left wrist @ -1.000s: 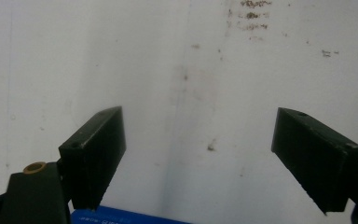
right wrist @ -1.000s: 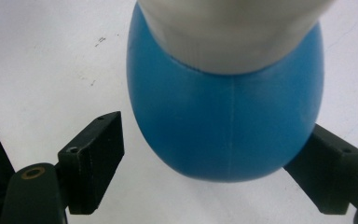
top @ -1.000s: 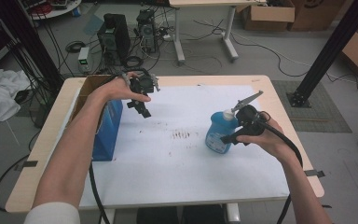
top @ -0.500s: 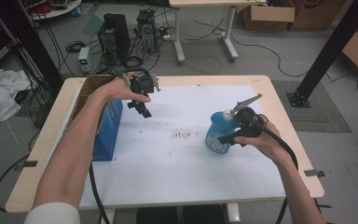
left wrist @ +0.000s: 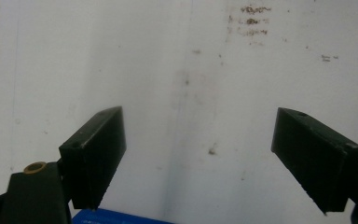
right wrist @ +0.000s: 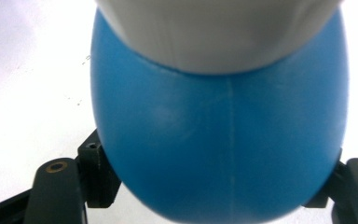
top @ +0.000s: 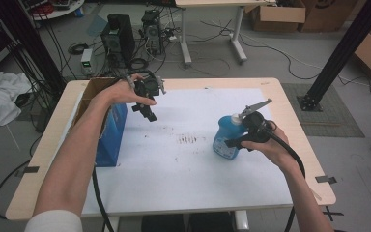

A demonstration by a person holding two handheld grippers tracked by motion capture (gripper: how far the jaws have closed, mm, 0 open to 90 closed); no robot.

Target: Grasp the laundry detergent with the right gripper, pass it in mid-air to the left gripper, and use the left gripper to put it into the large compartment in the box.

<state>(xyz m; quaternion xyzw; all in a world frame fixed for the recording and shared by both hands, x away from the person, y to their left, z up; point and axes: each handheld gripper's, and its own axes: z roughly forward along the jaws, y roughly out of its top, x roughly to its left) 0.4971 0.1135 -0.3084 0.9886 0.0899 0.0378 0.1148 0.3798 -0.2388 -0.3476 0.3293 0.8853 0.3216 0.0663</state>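
Blue bottle (top: pixel 226 138) stands upright, long axis vertical, white cap up, on the white sheet (top: pixel 183 159) right of the dark smudge marks (top: pixel 188 139). Right tool (top: pixel 235 142) pinches the bottle's body, jaws on both sides. Left tool (top: pixel 150 114) spread wide, holding nothing, above the sheet beside the blue box (top: pixel 110 137) on the tabletop (top: pixel 53 140).

No text, label, brand or number can be read; the dark marks on the white sheet (top: pixel 188 140) are illegible.

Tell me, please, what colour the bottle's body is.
The bottle is blue, clearest in the right gripper view.
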